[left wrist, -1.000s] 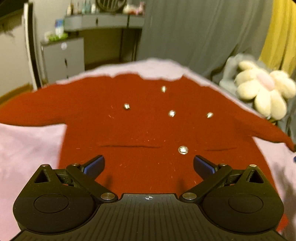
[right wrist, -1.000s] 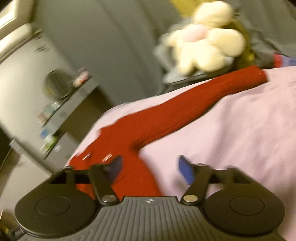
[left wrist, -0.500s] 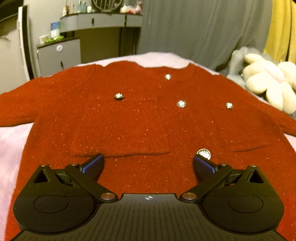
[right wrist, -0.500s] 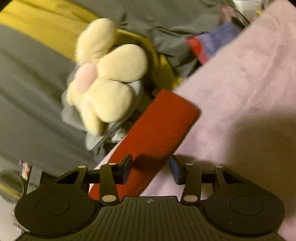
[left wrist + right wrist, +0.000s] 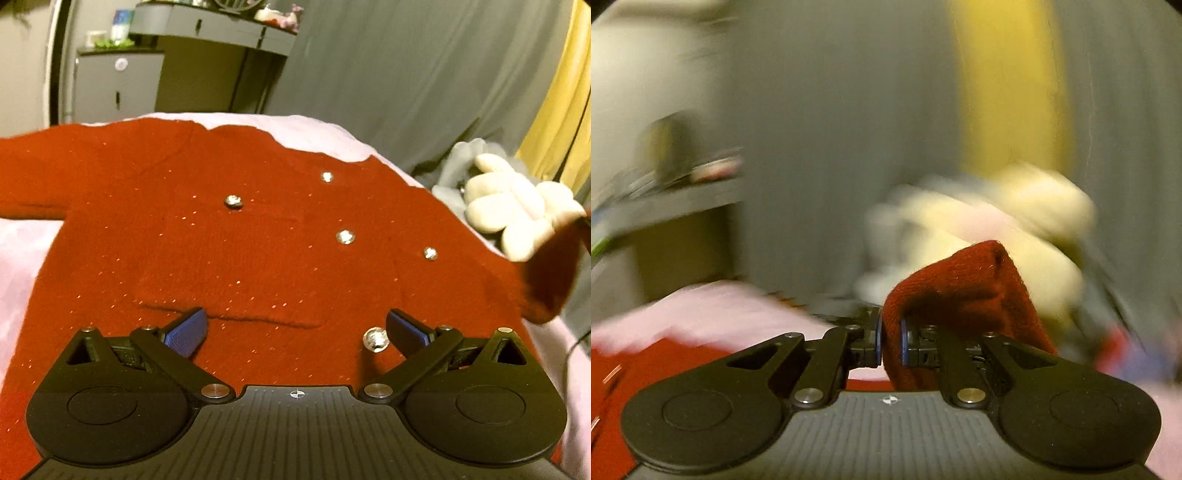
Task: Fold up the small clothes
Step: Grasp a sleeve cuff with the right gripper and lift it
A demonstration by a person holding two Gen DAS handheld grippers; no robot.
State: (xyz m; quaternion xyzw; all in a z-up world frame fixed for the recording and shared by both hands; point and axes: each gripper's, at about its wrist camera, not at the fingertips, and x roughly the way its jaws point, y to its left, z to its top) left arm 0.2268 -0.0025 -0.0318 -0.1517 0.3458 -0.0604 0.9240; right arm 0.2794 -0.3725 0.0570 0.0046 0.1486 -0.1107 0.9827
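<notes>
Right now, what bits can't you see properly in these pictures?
- Right wrist view: the plush flower and shelf are smeared by motion blur.
- Left wrist view: the red cardigan hem is hidden behind the left tongs.
- Left wrist view: its left sleeve is cut off by the edge.

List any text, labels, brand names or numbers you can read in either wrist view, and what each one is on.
No readable text in either view.
Items on the grey shelf unit: any labels are too small and blurred to read.
Red cardigan: only plain silver buttons, no tag visible.
Left gripper and right gripper: only a small crosshair mark on each body, no lettering.
</notes>
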